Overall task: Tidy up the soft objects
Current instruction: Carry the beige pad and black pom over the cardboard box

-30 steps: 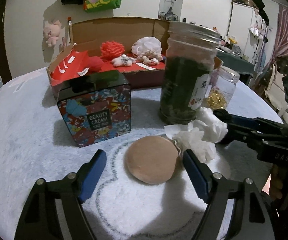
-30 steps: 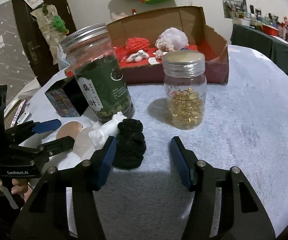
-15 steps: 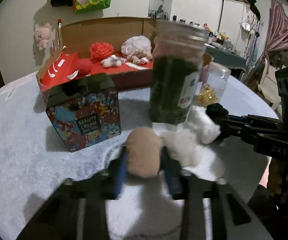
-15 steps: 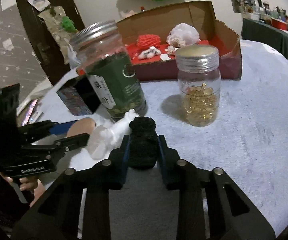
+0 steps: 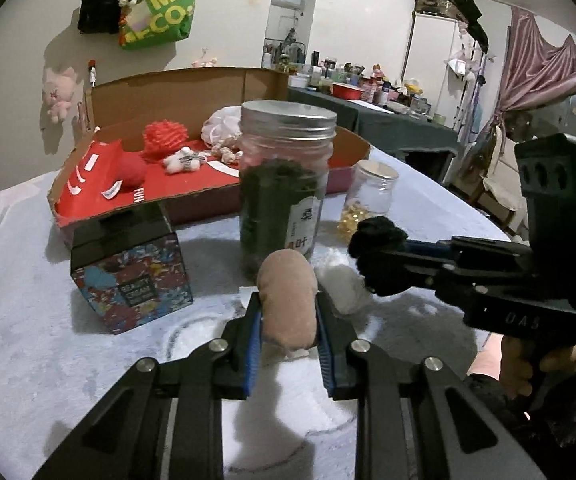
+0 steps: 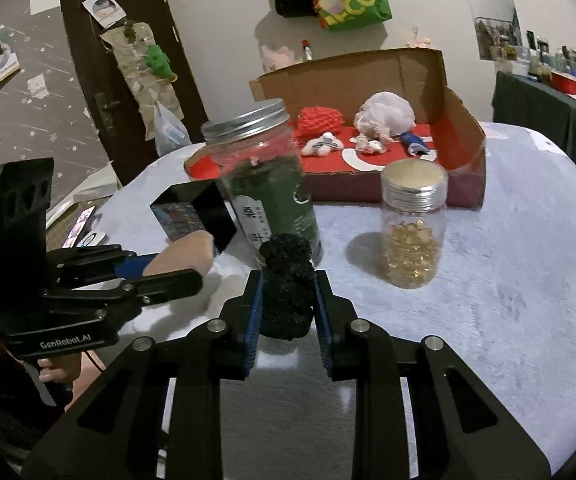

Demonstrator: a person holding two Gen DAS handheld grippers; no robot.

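My left gripper is shut on a tan powder puff, squeezed and held above the table. My right gripper is shut on a black fuzzy scrunchie, lifted off the table; it also shows in the left wrist view. A crumpled white tissue lies on the table between the two grippers. The open cardboard box with a red floor holds a red mesh ball, a white mesh pouf and a small plush toy.
A tall jar of dark green leaves stands right behind my left gripper. A small jar of gold capsules stands to the right. A patterned beauty cream box sits at the left. The table has a pale fleece cover.
Both grippers closed from open: the left on the tan puff, the right on the black scrunchie. Both objects have since been lifted off the table. The white tissue stayed down.
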